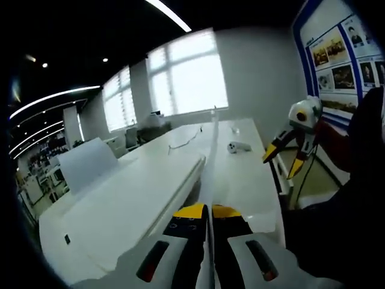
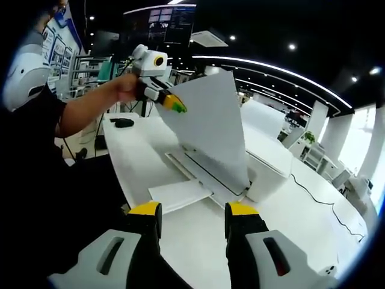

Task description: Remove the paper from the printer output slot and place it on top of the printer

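Left tongs (image 2: 174, 105) clamped on upper corner of paper (image 2: 210, 129), sheet lifted upright over printer (image 2: 264, 165); own view confirms jaws pressed together with sheet edge-on between them. Right tongs (image 2: 192, 220) apart, idle, low over table (image 2: 301, 223). Judged light, limp, prone to bowing and slipping; second hold at opposite edge advised before laying flat on top.

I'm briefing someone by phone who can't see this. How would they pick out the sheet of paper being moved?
Find the white printer on the long white table. The sheet of paper stands tilted above it, its upper corner pinched by the left gripper. Unlike the flat output tray below, it is lifted and slanted.
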